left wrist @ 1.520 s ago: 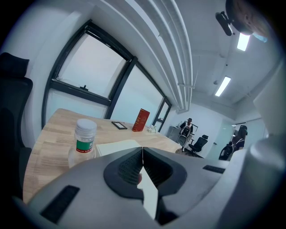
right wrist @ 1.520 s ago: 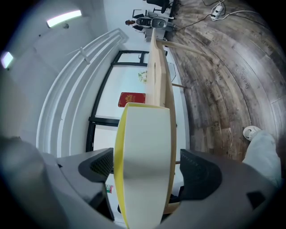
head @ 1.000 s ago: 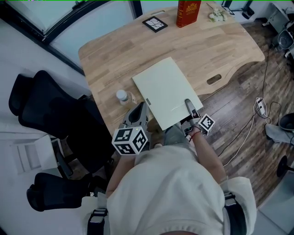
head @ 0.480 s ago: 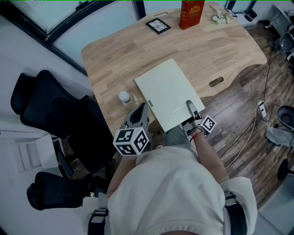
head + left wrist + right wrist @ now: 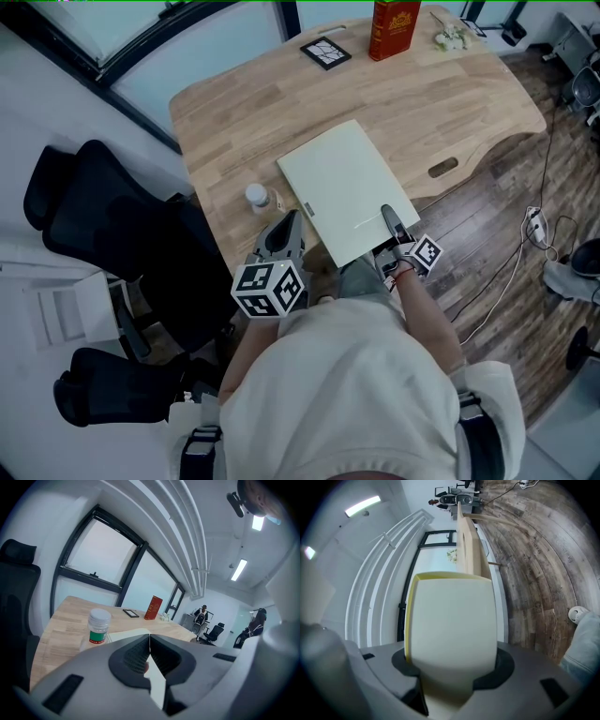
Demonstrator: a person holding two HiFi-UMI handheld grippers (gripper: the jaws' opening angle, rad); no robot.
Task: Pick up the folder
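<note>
The pale cream folder lies flat on the wooden table, and its near corner sticks out over the front edge. My right gripper reaches level onto that corner. Its jaws have just been closing, and in the right gripper view the folder fills the space between them and touches both pads. My left gripper rests at the table's front edge, left of the folder, with its jaws shut on nothing. In the left gripper view the folder shows just beyond the jaws.
A small white bottle with a green label stands left of the folder, close to the left gripper. A red book and a dark picture frame stand at the far edge. Black chairs are on the left, and cables lie on the floor at right.
The head view has drifted slightly. The folder and both grippers keep their places.
</note>
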